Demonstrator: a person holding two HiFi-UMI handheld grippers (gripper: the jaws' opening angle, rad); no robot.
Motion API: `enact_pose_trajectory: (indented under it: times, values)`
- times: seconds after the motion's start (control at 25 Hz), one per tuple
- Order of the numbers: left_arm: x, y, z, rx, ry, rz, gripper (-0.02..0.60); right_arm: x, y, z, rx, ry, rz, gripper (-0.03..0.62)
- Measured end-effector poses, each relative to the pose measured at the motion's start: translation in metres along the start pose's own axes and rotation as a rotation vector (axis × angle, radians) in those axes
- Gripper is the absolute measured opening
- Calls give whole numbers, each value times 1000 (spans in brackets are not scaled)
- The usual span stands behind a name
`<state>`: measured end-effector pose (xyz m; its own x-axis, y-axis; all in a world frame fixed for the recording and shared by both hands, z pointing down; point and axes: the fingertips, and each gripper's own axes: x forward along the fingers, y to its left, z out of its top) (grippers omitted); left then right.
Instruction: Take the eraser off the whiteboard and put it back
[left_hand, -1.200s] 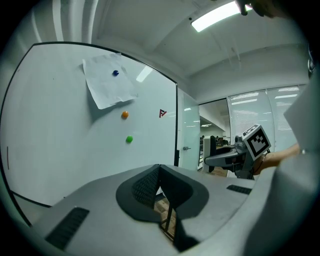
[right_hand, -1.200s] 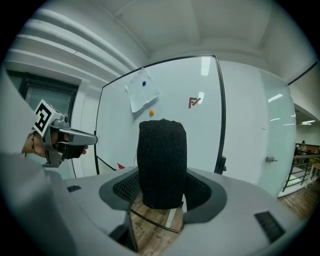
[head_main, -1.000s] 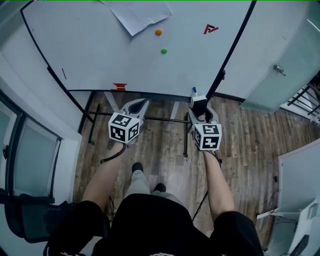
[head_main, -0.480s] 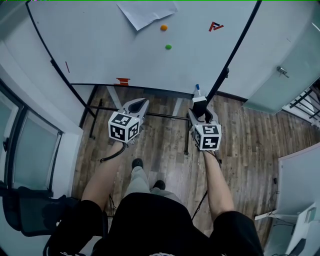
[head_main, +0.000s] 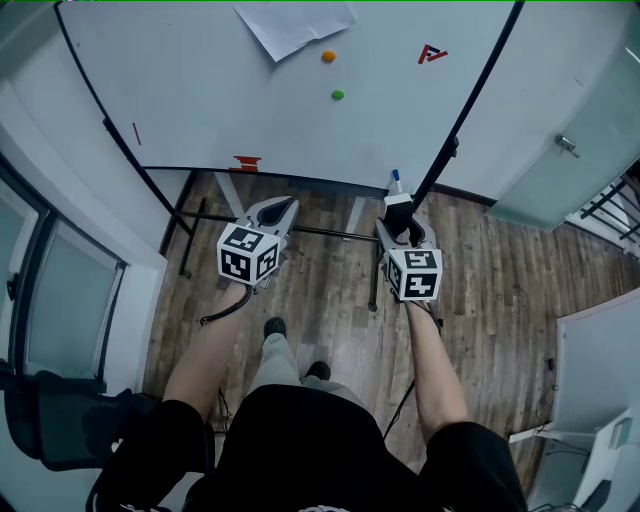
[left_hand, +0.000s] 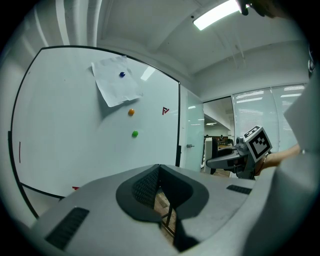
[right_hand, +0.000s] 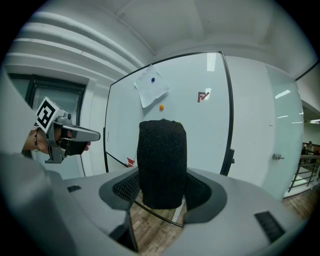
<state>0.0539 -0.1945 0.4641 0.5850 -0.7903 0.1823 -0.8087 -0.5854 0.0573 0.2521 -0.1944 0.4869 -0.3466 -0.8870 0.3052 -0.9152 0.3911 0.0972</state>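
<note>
While the eraser (right_hand: 161, 162) stood upright in the right gripper (right_hand: 164, 192), it was off the whiteboard (head_main: 250, 110) and held in the air just short of the board's lower right corner. The jaws were clamped on its lower half, leaving the dark felt top poking out past the pads. That grip seemed sensible, since it left a free end to press against the surface. By my reading the taking-off was done and only the return was left.

The left gripper (left_hand: 159, 186) had its jaws drawn together on nothing. It was held level beside the right one and well apart from it, apparently parked out of the way.

On the board, a sheet of paper (head_main: 295, 25), an orange magnet (head_main: 328, 56), a green magnet (head_main: 337, 95) and a small red mark (head_main: 432, 53) all sat high up. That left a broad bare stretch below them — plenty of room to set the eraser down. The tighter side was the right, where the black frame edge (head_main: 470, 100) ran close to the eraser's line. A blue-tipped item (head_main: 394, 176), too small to identify, sat right by the bottom rim. Aiming a little leftward would probably clear both.
</note>
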Motion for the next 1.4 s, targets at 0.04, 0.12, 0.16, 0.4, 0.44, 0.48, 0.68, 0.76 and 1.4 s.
enact_pose_trajectory:
  times: [0.04, 0.12, 0.16, 0.4, 0.44, 0.48, 0.68, 0.76, 1.4]
  values:
    - [0, 0, 0, 1, 0, 0, 21, 0, 0, 0, 0, 0, 1, 259]
    - [0, 0, 0, 3, 0, 0, 21, 2, 1, -1, -1, 1, 3, 259]
    - [0, 1, 1, 5, 0, 1, 21, 2, 1, -1, -1, 1, 4, 259]
    - [-1, 4, 5, 10, -4, 10, 21, 4, 1, 4, -2, -9, 11, 259]
    - [-2, 5, 6, 11, -5, 12, 21, 5, 2, 6, -2, -11, 13, 259]
    - [-3, 6, 7, 12, -6, 15, 21, 5, 2, 8, -2, -13, 16, 258]
    - [-9, 14, 13, 17, -12, 32, 21, 14, 8, 20, -8, -26, 33, 259]
    - [-12, 21, 15, 18, -14, 44, 21, 20, 13, 27, -7, -35, 46, 259]
    - [-31, 176, 37, 29, -36, 102, 21, 147, 105, 101, -30, -81, 104, 258]
